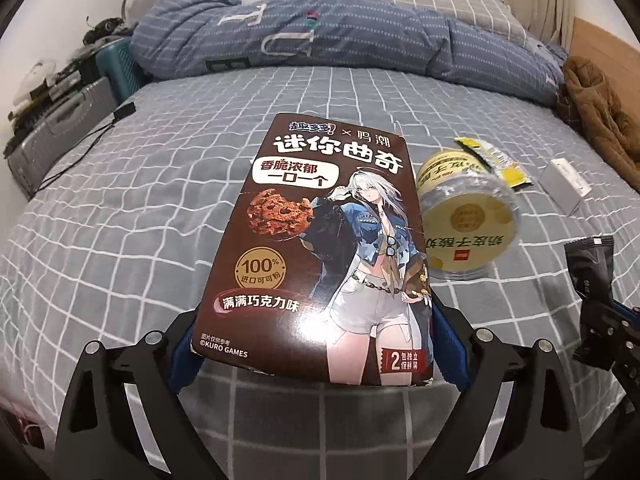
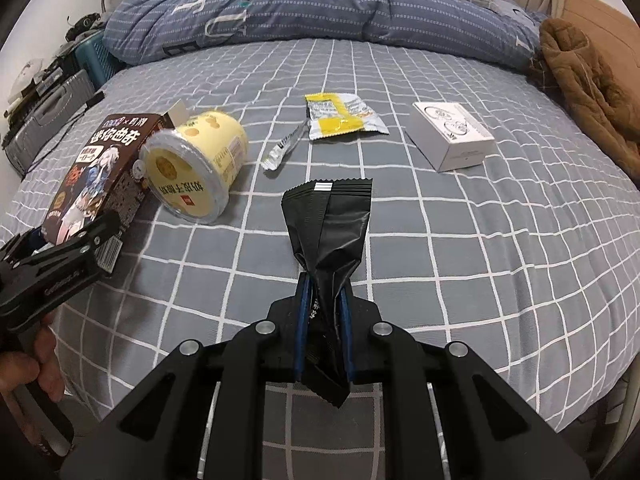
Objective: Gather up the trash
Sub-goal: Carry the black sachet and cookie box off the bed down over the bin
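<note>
A brown cookie box [image 1: 320,240] lies lengthwise on the checked bed sheet [image 1: 120,220]. My left gripper [image 1: 314,326] stands wide with its blue pads against the box's two long sides at the near end. The right wrist view shows the same box [image 2: 96,176] and left gripper [image 2: 80,240] at the left. My right gripper [image 2: 324,284] is shut on a crumpled black wrapper [image 2: 328,216], held above the sheet; that wrapper [image 1: 592,268] also shows at the right edge of the left wrist view. A yellow cup [image 2: 196,168] lies on its side against the box.
A yellow-and-white wrapper [image 2: 340,118], a small silver stick packet [image 2: 284,152] and a white carton [image 2: 452,136] lie farther back. A blue duvet [image 2: 280,12] is bunched at the head, a brown garment [image 2: 588,80] at the right. Suitcases [image 2: 52,112] stand off the left edge.
</note>
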Demonstrator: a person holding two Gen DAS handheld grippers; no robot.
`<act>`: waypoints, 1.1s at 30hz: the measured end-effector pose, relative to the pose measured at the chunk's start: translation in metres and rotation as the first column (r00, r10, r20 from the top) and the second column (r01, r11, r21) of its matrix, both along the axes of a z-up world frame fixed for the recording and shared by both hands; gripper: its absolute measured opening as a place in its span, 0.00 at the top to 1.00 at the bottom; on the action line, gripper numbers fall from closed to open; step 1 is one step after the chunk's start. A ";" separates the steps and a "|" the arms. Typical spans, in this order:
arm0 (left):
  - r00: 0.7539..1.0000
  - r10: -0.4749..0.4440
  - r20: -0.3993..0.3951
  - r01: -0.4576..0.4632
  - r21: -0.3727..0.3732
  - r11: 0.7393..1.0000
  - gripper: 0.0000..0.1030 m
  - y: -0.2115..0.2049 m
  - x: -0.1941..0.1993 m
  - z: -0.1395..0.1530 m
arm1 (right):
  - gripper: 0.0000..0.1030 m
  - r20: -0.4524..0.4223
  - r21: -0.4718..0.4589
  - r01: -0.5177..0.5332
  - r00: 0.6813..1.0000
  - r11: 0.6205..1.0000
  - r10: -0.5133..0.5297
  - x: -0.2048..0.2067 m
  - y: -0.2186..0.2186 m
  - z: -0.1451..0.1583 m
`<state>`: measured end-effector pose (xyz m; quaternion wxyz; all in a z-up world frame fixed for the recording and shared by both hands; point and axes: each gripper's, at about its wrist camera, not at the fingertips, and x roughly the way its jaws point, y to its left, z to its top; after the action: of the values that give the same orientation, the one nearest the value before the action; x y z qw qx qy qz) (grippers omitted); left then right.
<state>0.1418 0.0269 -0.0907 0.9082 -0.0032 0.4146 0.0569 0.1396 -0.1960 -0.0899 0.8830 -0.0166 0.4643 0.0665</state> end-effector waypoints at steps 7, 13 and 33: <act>0.999 0.031 0.023 -0.030 -0.031 0.999 0.13 0.001 -0.024 0.009 | 0.87 0.031 0.044 -0.032 0.999 0.999 0.030 -0.016 -0.003 0.015; 0.998 0.023 0.056 -0.020 -0.051 0.999 0.13 -0.007 -0.049 0.022 | 0.87 0.051 0.050 -0.043 0.998 0.998 0.040 -0.033 -0.007 0.024; 0.997 -0.009 0.073 0.014 -0.073 0.997 0.13 -0.027 -0.122 0.031 | 0.87 0.053 0.055 -0.058 0.997 0.997 0.055 -0.083 -0.004 0.028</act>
<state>0.0196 0.0000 -0.0595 0.9222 -0.0365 0.3833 0.0361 0.0563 -0.1996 -0.0620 0.8926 -0.0063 0.4387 0.1042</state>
